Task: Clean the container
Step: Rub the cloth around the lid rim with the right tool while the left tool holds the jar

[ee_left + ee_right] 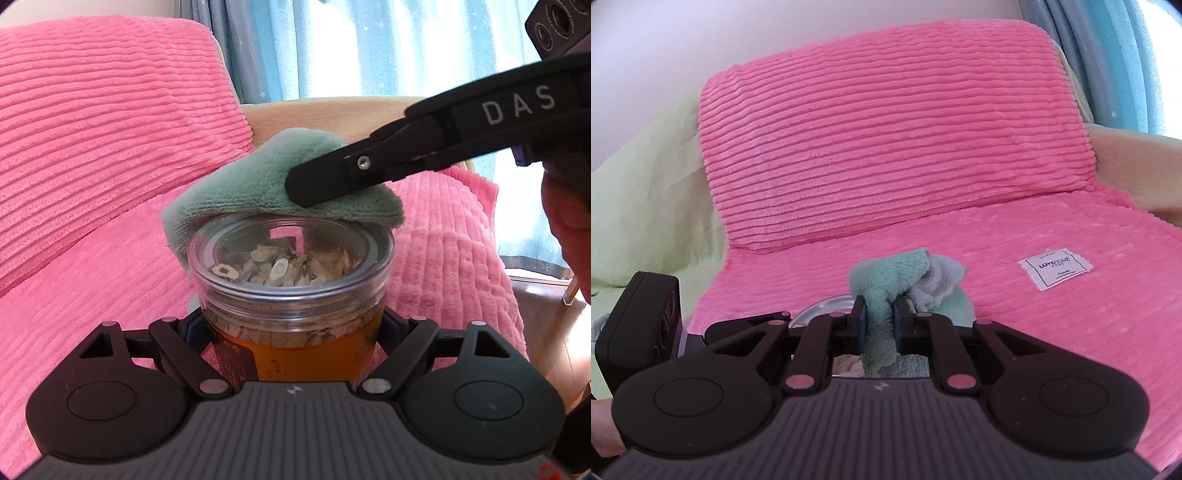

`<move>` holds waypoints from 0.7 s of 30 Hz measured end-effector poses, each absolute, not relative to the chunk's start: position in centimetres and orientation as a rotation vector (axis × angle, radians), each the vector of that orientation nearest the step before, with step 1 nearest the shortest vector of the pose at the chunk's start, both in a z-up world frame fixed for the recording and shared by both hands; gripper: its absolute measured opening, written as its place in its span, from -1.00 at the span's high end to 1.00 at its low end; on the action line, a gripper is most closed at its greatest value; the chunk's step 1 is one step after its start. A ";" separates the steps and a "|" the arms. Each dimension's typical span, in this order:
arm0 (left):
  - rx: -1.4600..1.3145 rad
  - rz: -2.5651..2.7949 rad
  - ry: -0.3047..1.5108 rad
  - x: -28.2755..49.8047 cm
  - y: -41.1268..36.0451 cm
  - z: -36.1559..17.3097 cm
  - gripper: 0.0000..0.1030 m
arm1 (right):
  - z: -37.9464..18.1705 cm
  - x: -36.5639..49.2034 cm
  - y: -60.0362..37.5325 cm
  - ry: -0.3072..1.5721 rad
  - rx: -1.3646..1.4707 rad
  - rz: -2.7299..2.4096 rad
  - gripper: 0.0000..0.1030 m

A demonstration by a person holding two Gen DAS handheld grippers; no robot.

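The cloth (255,184) hides the jar's (291,295) far rim, seemingly touching it.

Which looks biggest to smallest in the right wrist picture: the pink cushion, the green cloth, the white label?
1. Pink cushion, by far the largest.
2. Green cloth.
3. White label, smallest, though it lies farther from the camera than the cloth.

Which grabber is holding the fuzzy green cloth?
The right gripper. Its fingers pinch the cloth and press it on the jar's lid. The left gripper grips the jar instead.
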State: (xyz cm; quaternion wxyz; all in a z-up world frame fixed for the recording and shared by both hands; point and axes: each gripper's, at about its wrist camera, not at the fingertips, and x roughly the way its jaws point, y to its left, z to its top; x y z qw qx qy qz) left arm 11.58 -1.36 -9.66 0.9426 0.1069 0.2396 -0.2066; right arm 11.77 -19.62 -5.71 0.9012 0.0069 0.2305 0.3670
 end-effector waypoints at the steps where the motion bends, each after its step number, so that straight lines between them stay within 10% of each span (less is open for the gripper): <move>1: 0.215 -0.418 0.490 11.9 -1.2 -9.6 -0.65 | -5.8 11.7 -19.7 0.478 0.016 0.767 0.77; 21: 0.213 -0.419 0.495 10.7 -1.1 -9.5 -0.65 | -5.8 9.6 -19.2 0.498 0.002 0.958 0.78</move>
